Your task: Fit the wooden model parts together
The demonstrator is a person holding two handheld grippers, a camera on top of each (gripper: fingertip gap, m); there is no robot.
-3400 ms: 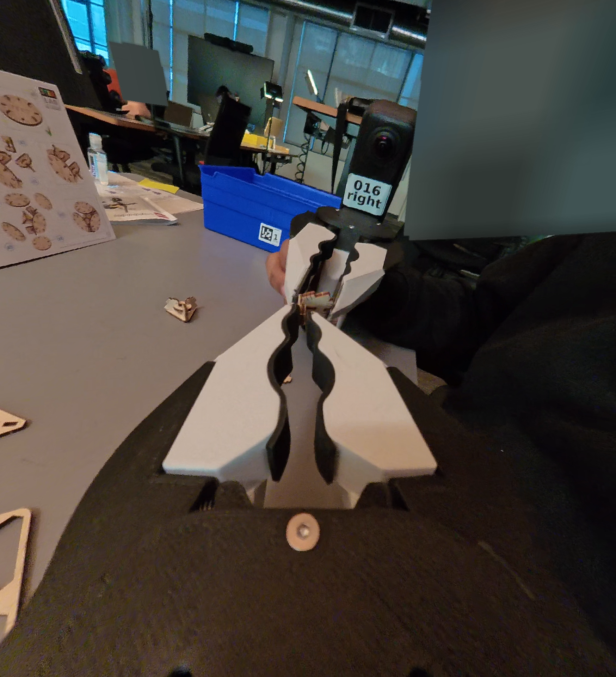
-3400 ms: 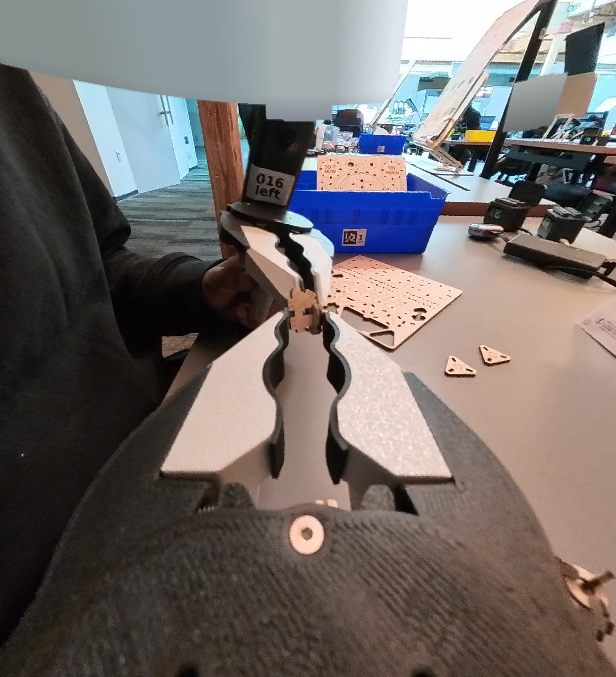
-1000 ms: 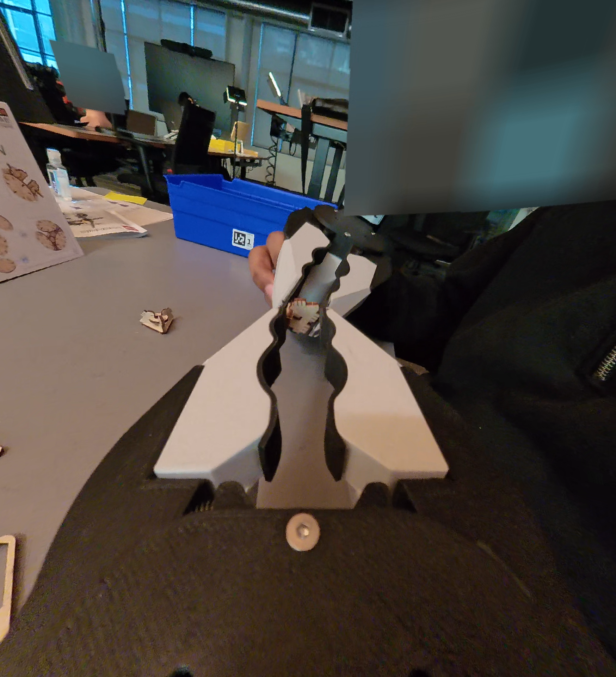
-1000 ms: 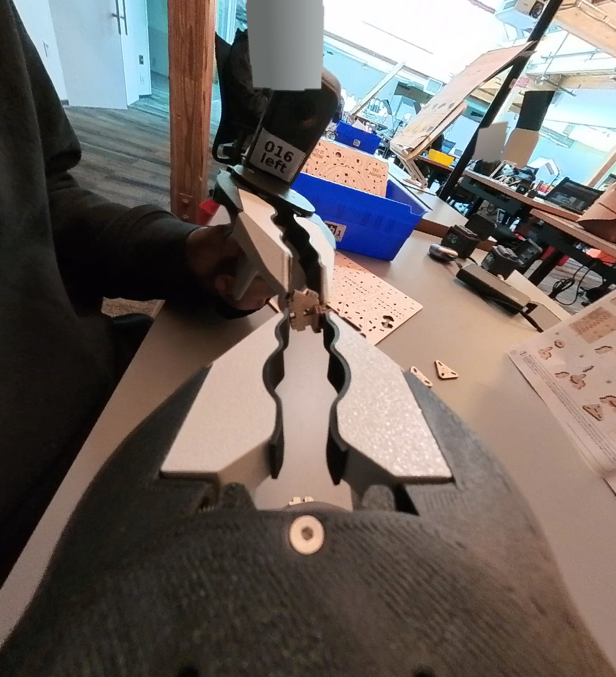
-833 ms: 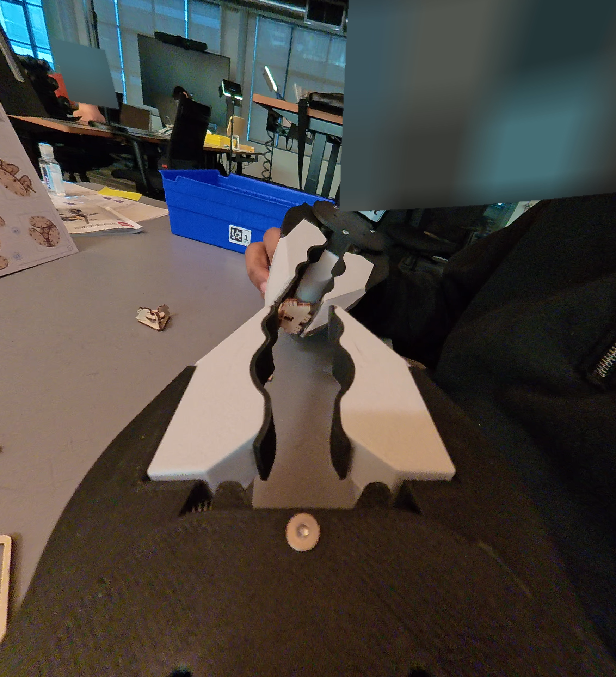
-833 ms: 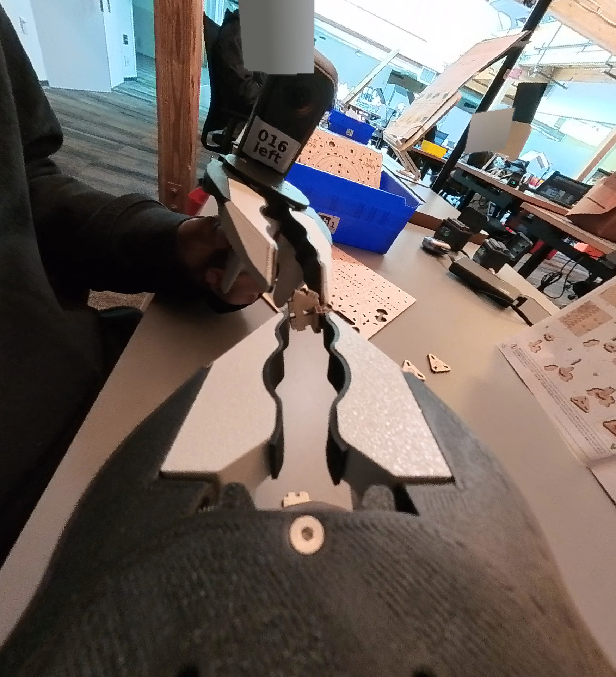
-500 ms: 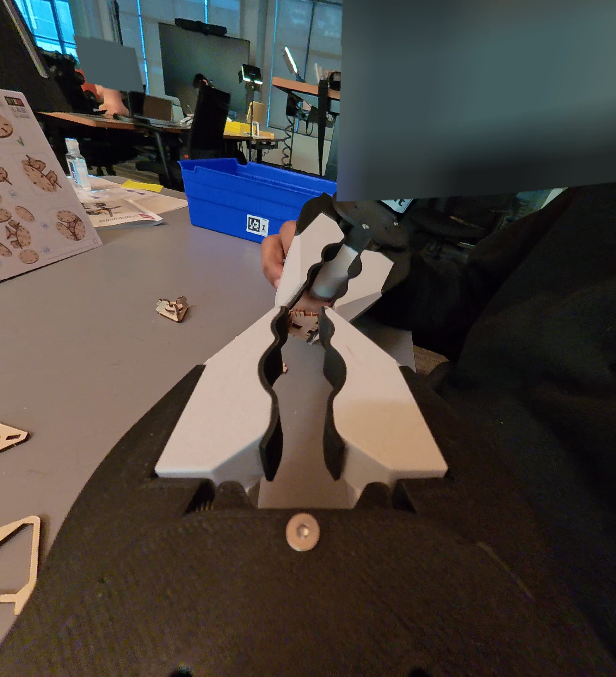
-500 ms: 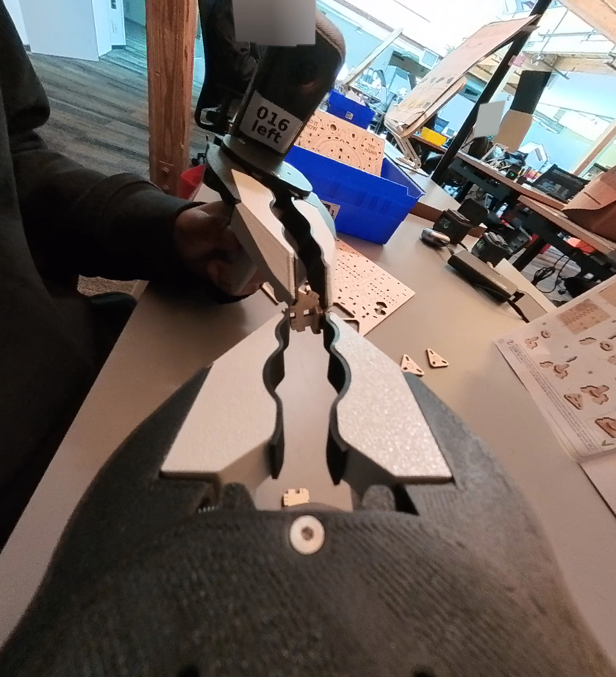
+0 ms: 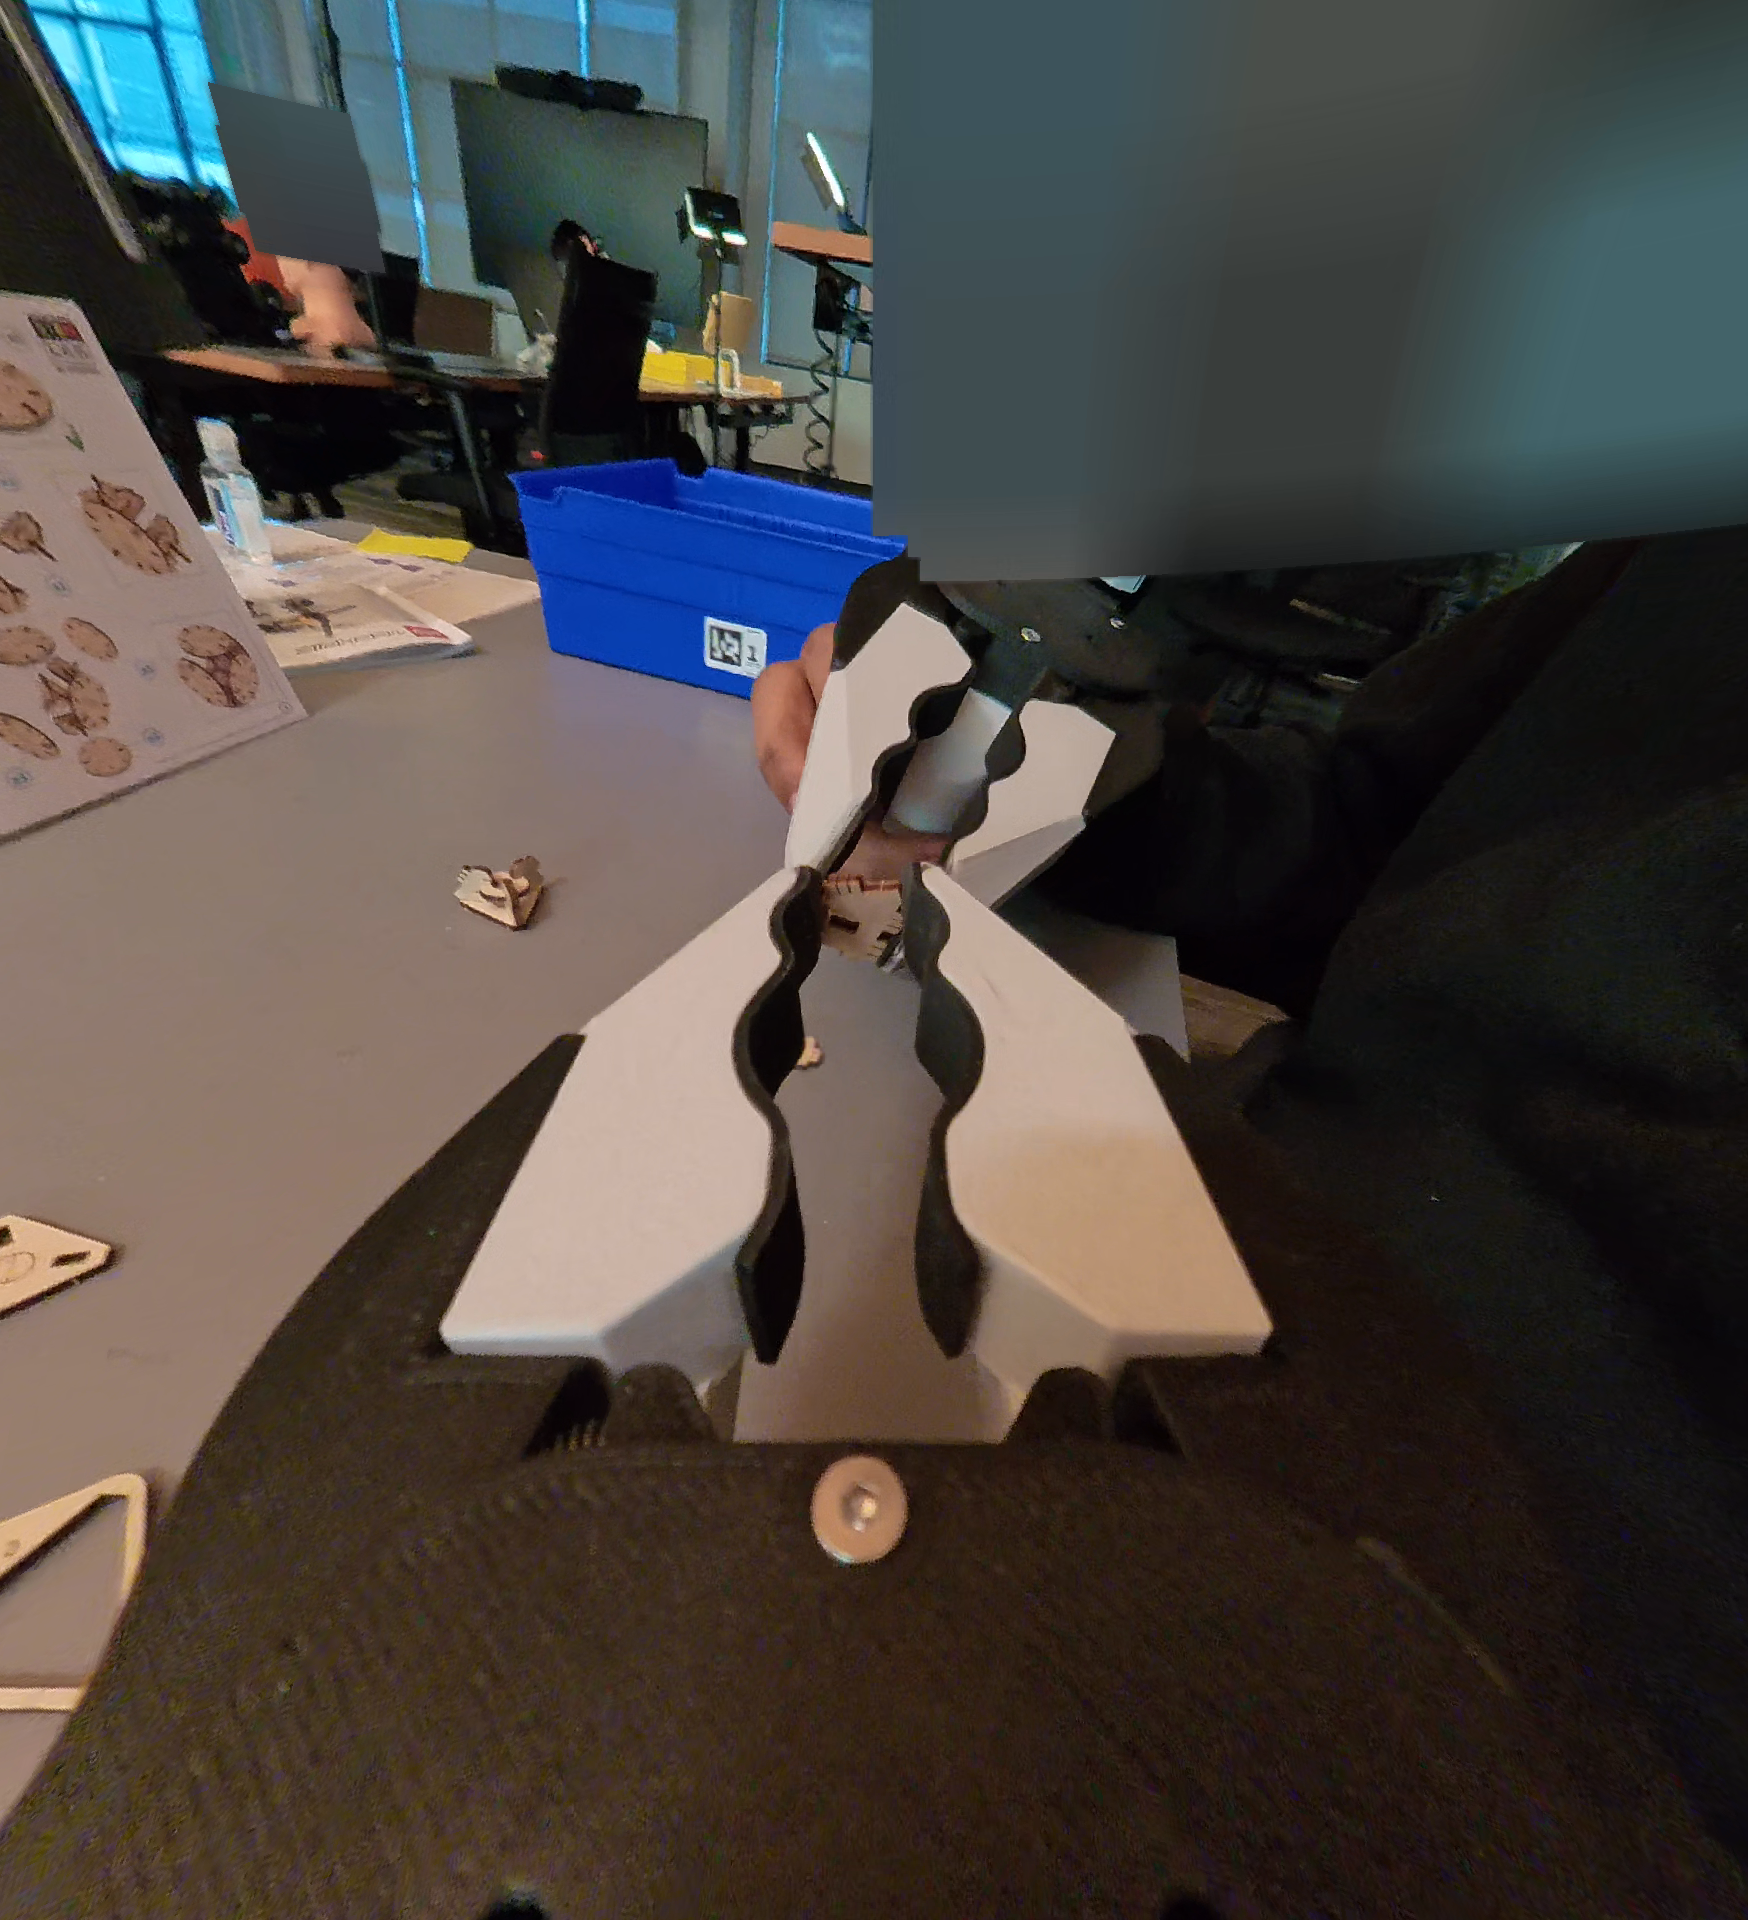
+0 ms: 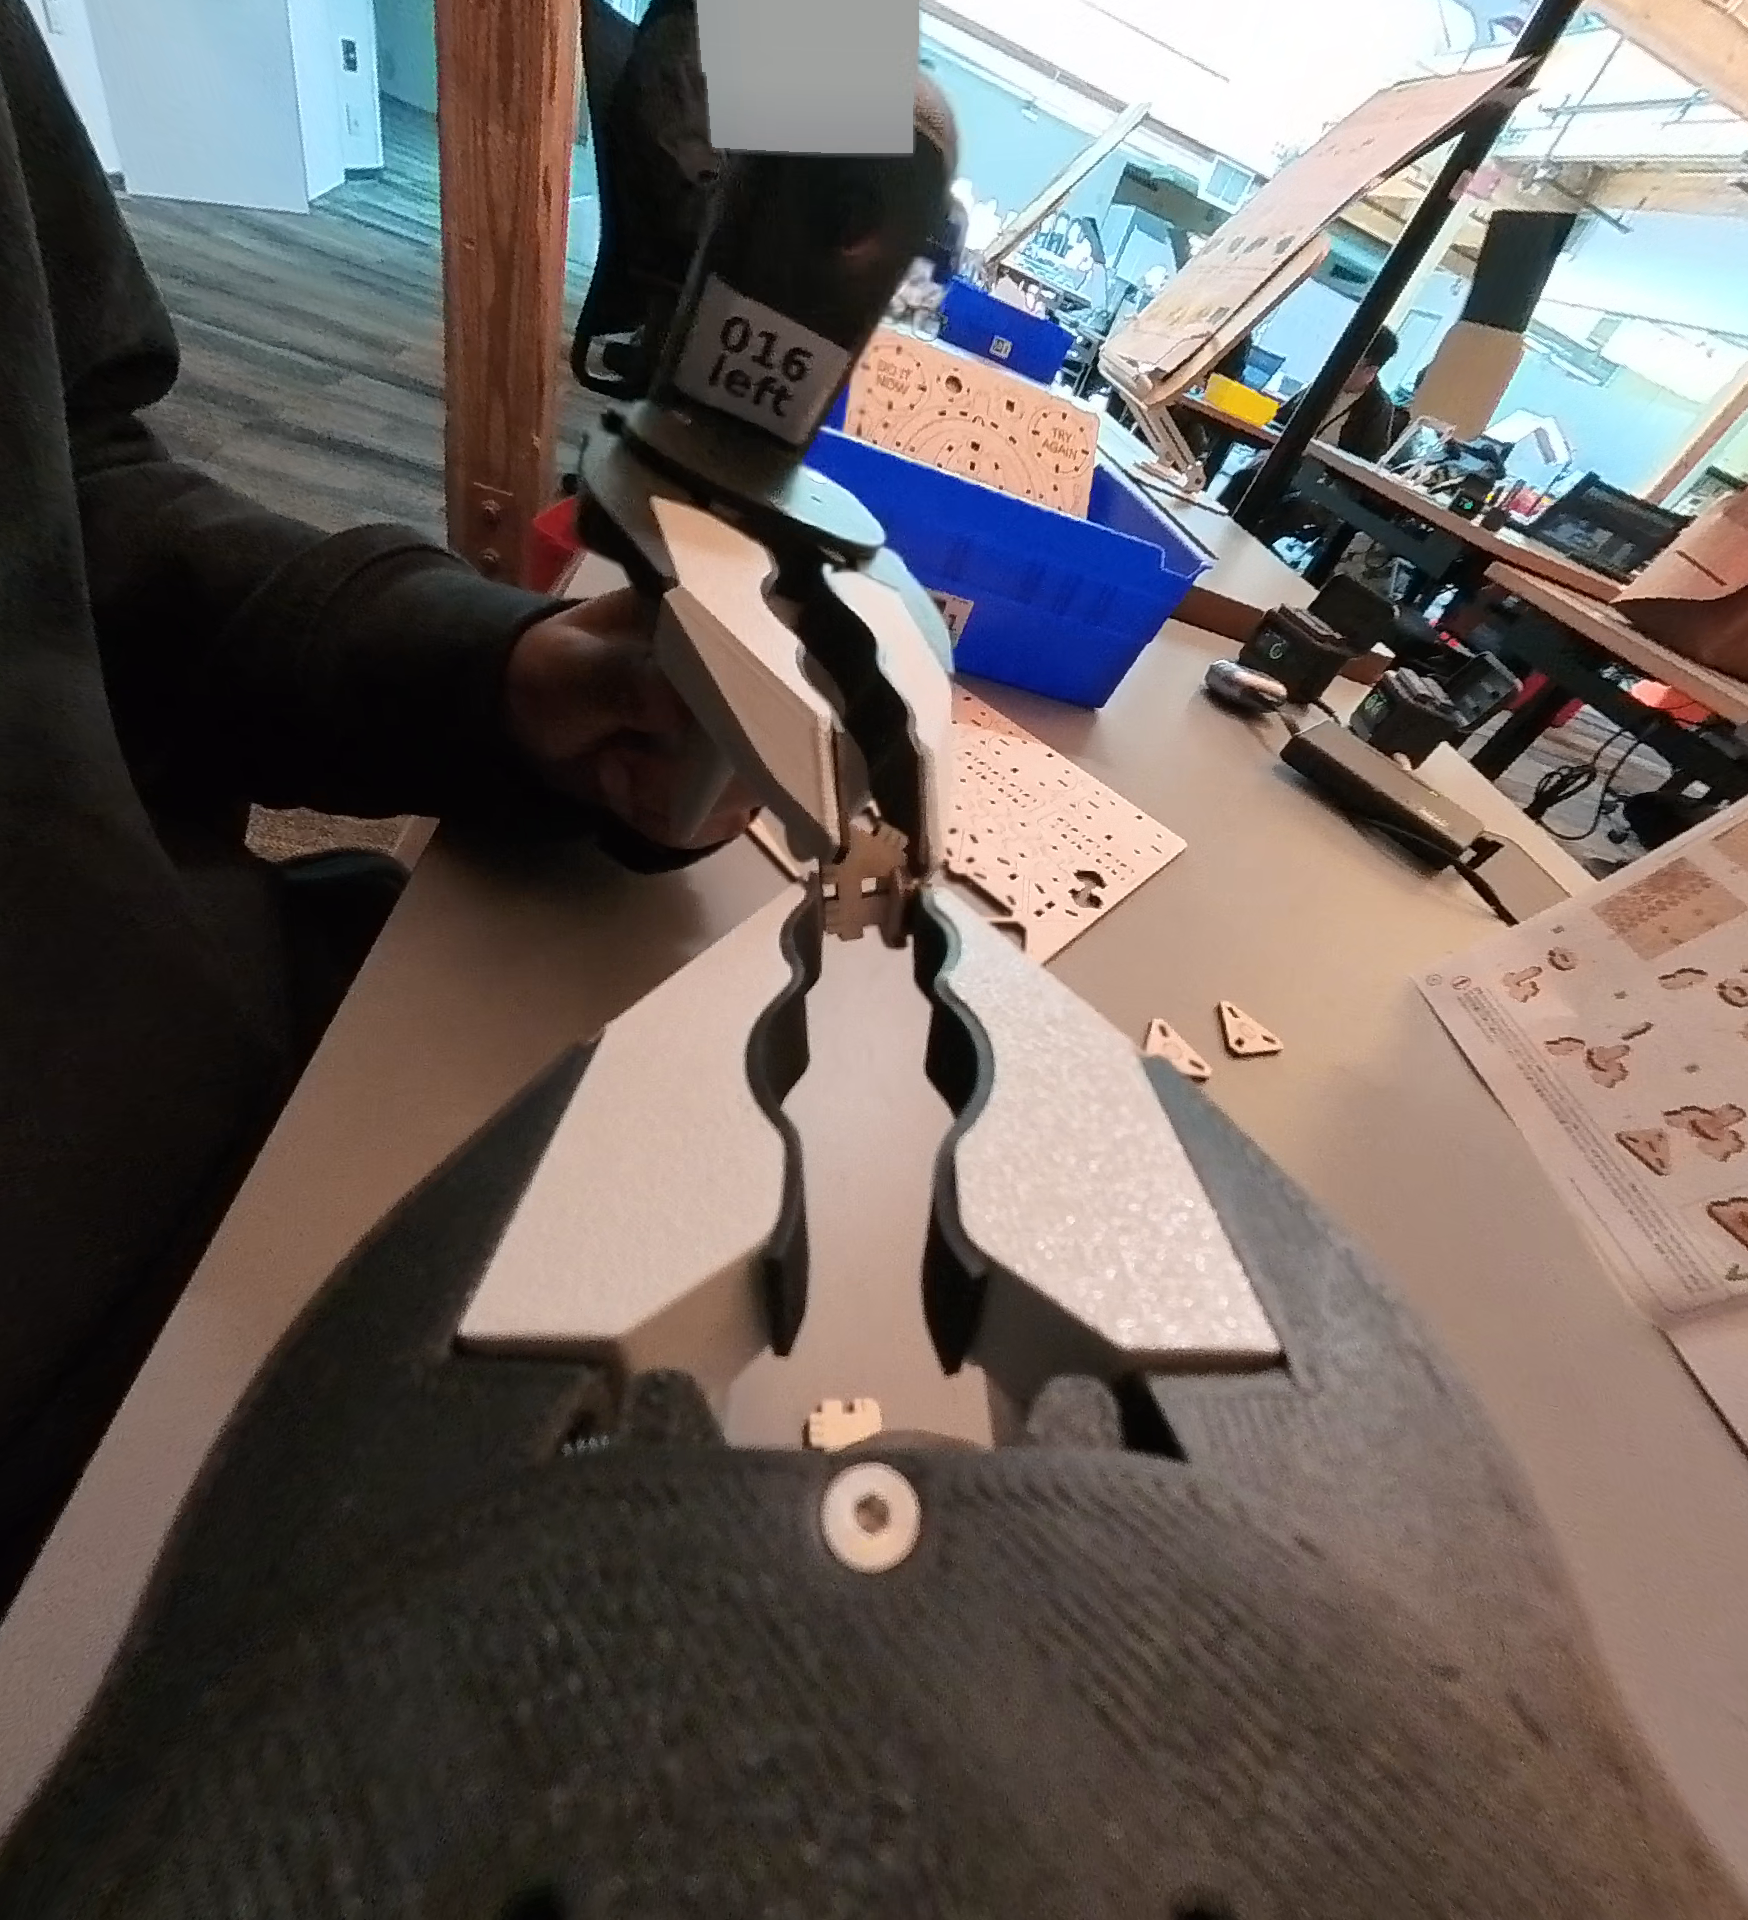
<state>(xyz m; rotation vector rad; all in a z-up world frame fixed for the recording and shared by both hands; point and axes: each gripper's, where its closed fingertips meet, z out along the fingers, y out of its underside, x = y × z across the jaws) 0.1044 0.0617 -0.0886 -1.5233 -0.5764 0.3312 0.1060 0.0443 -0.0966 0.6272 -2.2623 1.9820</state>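
We have both claws meeting tip to tip above the grey desk point(image 9: 330, 935), right at its near edge. Our left claw point(image 9: 857, 914) has its two fingers drawn in on a small toothed wooden assembly point(image 9: 862, 916), black pads pressing it from either side. Across from it, our right claw point(image 10: 862, 912) is clamped on a pale notched wooden piece point(image 10: 859, 899), and that piece sits hard against what the left claw grips, so the two parts touch between the four fingertips. From the right wrist view we see the left claw coming down steeply from above, a hand point(image 10: 589, 717) in a dark sleeve wrapped round its handle.

On the desk below, a little loose wooden bit point(image 10: 842, 1421) lies just under the right claw's base. Off to the left, a small built-up wooden cluster point(image 9: 501, 891) sits alone, with a flat triangular plate point(image 9: 13, 1276) and an open triangular frame point(image 9: 28, 1590) nearer us. Beyond the claws we spot a perforated wooden sheet point(image 10: 1046, 831), two small triangles point(image 10: 1213, 1039), a blue bin point(image 10: 1005, 582), and a printed instruction sheet point(image 10: 1659, 1081) at the right.
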